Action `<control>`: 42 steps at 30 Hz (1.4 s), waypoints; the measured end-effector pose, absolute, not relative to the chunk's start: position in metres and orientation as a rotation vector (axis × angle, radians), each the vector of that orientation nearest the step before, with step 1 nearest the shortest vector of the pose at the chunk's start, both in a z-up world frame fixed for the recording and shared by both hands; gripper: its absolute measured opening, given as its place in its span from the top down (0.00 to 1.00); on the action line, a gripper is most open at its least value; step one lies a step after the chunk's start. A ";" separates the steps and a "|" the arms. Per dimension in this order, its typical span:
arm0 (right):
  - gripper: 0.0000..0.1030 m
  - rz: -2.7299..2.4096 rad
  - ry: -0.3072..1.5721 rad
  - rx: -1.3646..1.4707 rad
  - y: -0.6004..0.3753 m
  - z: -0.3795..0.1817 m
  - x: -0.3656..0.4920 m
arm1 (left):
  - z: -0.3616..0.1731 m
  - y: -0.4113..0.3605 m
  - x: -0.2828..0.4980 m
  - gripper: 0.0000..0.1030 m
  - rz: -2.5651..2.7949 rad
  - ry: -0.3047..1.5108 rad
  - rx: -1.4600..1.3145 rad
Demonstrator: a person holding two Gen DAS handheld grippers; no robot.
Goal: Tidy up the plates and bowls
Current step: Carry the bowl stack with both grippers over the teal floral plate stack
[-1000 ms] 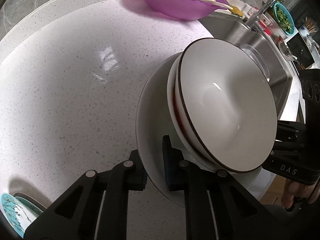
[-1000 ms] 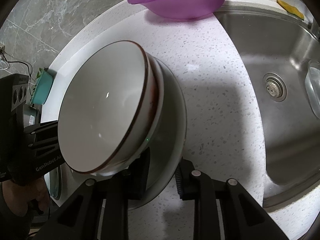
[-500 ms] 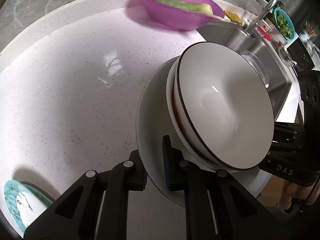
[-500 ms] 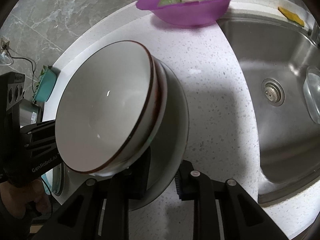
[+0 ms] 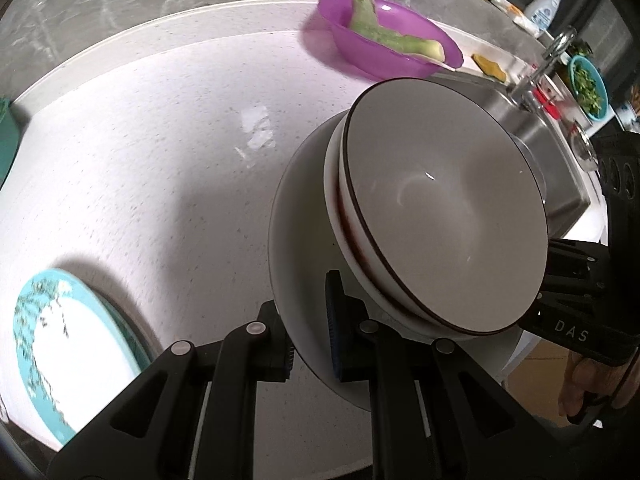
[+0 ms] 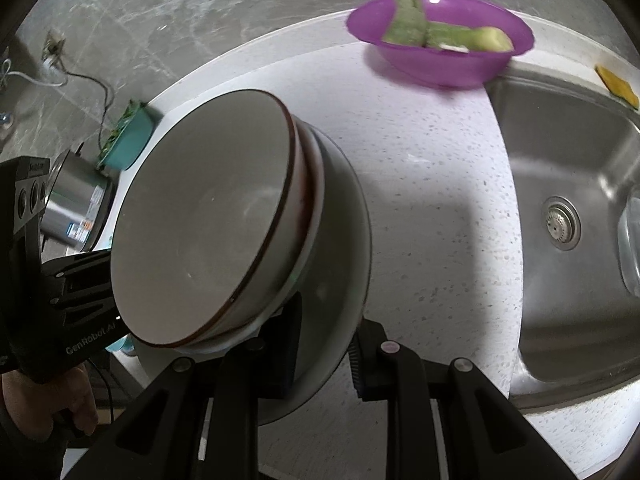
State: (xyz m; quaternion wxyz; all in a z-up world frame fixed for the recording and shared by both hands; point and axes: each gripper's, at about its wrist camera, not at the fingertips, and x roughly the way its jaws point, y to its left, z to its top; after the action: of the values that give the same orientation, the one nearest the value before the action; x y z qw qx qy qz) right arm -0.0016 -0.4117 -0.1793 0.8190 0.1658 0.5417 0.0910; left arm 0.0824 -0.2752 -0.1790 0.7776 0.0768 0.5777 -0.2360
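A large white plate [image 5: 296, 240] carries two nested white bowls with dark rims [image 5: 444, 208] and hangs in the air above the speckled counter. My left gripper [image 5: 308, 332] is shut on the plate's near rim. My right gripper [image 6: 324, 356] is shut on the opposite rim of the same plate [image 6: 344, 264], with the bowls [image 6: 200, 240] tipped toward its left. A teal-rimmed floral plate [image 5: 68, 344] lies on the counter at the lower left of the left wrist view.
A purple bowl with green vegetable pieces [image 5: 384, 48] [image 6: 440, 40] stands at the back by the steel sink [image 6: 568, 216]. A faucet [image 5: 544, 64], a spray bottle [image 5: 544, 4], a teal bowl of greens [image 5: 588, 84], a teal box [image 6: 128, 140] and a metal pot [image 6: 76, 208] surround the counter.
Both grippers have lifted the plate and bowls higher and drawn back. More counter shows, and the teal floral plate has come further into the left wrist view.
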 end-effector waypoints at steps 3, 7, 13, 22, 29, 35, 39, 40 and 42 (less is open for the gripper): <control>0.77 0.210 1.152 0.338 -0.407 -0.173 -0.005 | -0.171 -0.266 0.074 0.89 -0.501 1.243 0.150; 0.77 0.235 1.143 0.314 -0.394 -0.161 -0.006 | -0.154 -0.244 0.064 0.89 -0.482 1.220 0.134; 0.77 0.283 1.133 0.279 -0.359 -0.147 0.000 | -0.129 -0.190 0.059 0.89 -0.435 1.194 0.103; 0.77 0.376 1.128 0.222 -0.273 -0.131 0.023 | -0.110 -0.089 0.060 0.89 -0.350 1.185 0.061; 0.77 0.440 1.145 0.187 -0.206 -0.131 0.038 | -0.111 -0.004 0.060 0.89 -0.294 1.196 0.024; 0.77 0.470 1.176 0.165 -0.162 -0.143 0.046 | -0.128 0.048 0.053 0.89 -0.268 1.223 -0.008; 0.77 0.469 1.198 0.156 -0.143 -0.154 0.047 | -0.142 0.066 0.051 0.89 -0.267 1.235 -0.025; 0.77 0.467 1.202 0.156 -0.142 -0.157 0.046 | -0.148 0.067 0.052 0.89 -0.269 1.239 -0.029; 0.77 0.460 1.209 0.157 -0.139 -0.163 0.047 | -0.156 0.069 0.052 0.88 -0.271 1.244 -0.027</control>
State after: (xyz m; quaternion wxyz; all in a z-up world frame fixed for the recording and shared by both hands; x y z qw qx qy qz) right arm 0.0471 -0.1389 -0.1627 0.7952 0.0730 0.5625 0.2143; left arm 0.0521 0.0691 -0.1559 0.8041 -0.0126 0.5808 -0.1264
